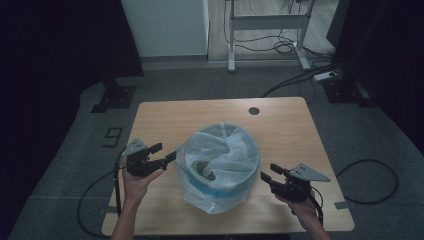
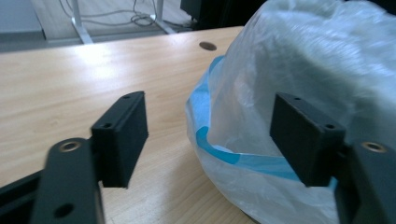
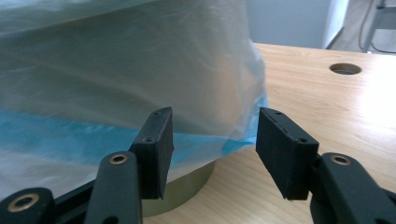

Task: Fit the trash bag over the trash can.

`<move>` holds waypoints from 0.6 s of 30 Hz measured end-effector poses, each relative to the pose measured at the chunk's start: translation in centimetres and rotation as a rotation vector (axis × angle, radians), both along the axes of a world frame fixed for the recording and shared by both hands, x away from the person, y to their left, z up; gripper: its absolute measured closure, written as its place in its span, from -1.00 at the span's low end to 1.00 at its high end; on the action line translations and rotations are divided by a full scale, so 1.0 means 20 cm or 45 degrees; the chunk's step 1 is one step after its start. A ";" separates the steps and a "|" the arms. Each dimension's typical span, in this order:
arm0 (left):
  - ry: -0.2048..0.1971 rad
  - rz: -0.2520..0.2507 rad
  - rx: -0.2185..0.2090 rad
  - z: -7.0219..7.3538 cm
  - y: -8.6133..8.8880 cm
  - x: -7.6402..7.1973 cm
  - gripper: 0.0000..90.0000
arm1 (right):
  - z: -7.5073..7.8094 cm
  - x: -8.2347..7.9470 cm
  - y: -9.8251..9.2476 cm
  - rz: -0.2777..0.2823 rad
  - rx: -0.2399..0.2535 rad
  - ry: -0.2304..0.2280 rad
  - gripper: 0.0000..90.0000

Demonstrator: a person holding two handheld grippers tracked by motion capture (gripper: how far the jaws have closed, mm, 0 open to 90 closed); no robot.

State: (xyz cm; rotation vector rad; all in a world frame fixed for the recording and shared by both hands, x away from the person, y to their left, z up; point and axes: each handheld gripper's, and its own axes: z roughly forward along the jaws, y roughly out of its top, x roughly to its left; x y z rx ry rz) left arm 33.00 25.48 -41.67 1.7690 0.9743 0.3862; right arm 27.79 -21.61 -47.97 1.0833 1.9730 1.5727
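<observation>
We log: round bin [image 1: 220,170] lined with translucent bag [image 1: 218,150], blue band low, mid-desk [image 1: 280,125]. Left tool [image 1: 165,155] jaws spread, just beside bag's left flank. Right tool [image 1: 268,175] jaws spread, just beside right flank, gripping nothing.

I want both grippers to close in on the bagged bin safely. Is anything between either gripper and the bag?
Nothing visible. The left gripper and right gripper both stand open, flanking the plastic bag over the bin, with bare table between.
</observation>
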 end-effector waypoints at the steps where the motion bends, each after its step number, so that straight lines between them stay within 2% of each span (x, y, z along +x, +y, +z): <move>1: -0.009 -0.008 -0.004 0.01 0.01 -0.01 -0.48 | 0.00 -0.01 0.00 0.010 0.006 -0.001 0.00; 3: -0.030 -0.036 -0.010 0.04 0.01 -0.02 -0.50 | -0.01 -0.02 -0.01 0.020 0.013 -0.001 0.00; 5: -0.055 -0.091 -0.006 0.07 0.00 -0.03 -0.50 | -0.02 -0.03 -0.02 0.024 0.017 0.003 -0.01; 9: -0.093 -0.235 0.037 0.15 -0.07 -0.03 -0.50 | -0.06 -0.03 -0.05 0.021 0.005 0.028 -0.03; 13: -0.095 -0.363 0.077 0.20 -0.15 0.00 -0.46 | -0.08 -0.04 -0.09 0.004 0.015 0.043 -0.03; 18: -0.082 -0.458 0.155 0.25 -0.25 0.04 -0.36 | -0.09 -0.05 -0.12 -0.013 0.025 0.050 -0.03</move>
